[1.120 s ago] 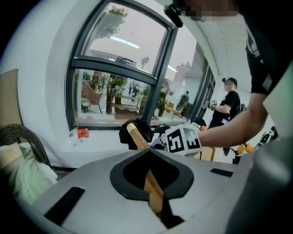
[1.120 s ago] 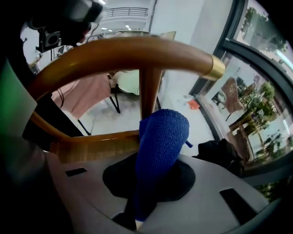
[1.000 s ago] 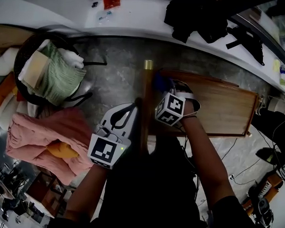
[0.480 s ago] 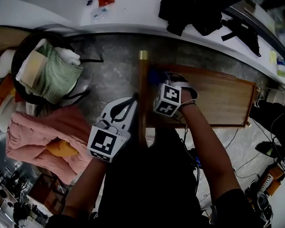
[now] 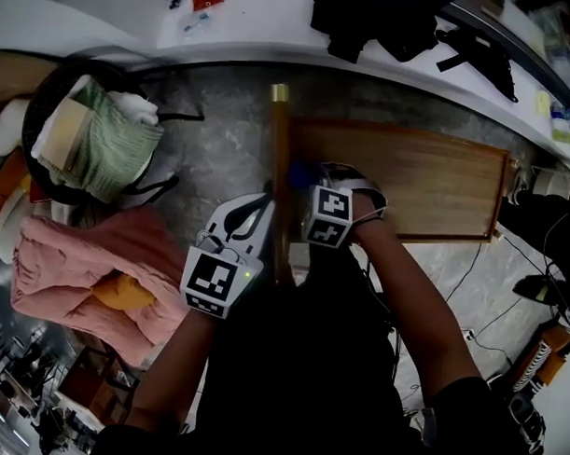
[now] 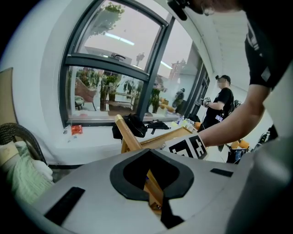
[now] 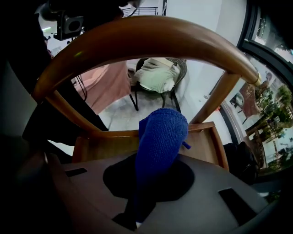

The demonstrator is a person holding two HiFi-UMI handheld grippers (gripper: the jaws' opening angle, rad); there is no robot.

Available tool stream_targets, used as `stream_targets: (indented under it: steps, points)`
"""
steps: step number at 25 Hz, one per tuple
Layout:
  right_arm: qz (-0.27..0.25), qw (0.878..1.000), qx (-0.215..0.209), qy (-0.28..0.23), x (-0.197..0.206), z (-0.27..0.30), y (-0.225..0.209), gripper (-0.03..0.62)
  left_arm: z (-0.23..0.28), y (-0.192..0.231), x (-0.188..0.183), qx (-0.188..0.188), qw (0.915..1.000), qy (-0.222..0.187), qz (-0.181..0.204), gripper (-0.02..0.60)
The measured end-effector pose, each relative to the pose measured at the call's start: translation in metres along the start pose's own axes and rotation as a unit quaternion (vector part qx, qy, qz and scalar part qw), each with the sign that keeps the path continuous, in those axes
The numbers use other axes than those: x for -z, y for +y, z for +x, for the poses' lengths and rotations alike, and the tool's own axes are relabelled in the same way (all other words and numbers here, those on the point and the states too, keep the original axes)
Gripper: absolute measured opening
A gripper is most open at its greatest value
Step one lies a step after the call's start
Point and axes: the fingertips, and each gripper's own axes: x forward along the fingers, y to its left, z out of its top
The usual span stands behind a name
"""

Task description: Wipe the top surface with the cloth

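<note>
Reading from the left, one dark wicker chair (image 5: 32, 120) carried one green cushion (image 5: 106, 146), and one heap of pink fabric (image 5: 69, 270) lay below it; both stood well apart from the work and took no part in it. Next came the left gripper (image 5: 257, 216), one of two. Its jaws were closed together on the single wooden rail (image 5: 280, 156), which ran up through the hollow of the pads in the left gripper view. That hold was probably there to steady the frame against the push of wiping. Just right of the rail, the right gripper (image 5: 315, 181) had its jaws clamped on the one blue cloth (image 7: 160, 137). A rounded wad of the cloth stood proud of the tips, so fabric rather than the pads would meet the wood. The wad sat at the left end of the one wooden panel (image 5: 417, 180), beside the rail. This suggested a stroke beginning at that edge, with most of the panel to the right not yet covered. Whether the cloth pressed on the wood could not be confirmed from any view.
</note>
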Motion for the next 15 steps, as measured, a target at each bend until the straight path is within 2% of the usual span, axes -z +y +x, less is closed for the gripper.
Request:
stream_targets:
  steps: [7,15]
  points:
    - [-0.012,0.999,-0.034,0.005,0.004,-0.001,0.058,0.048,-0.006,-0.020,0.024,0.015,0.9997,0.020,-0.001,0.009]
    - [-0.032,0.994,-0.101,0.023,0.011,-0.003,0.118,0.048,-0.008,-0.033,0.029,0.023,0.9994,0.027,0.006,0.009]
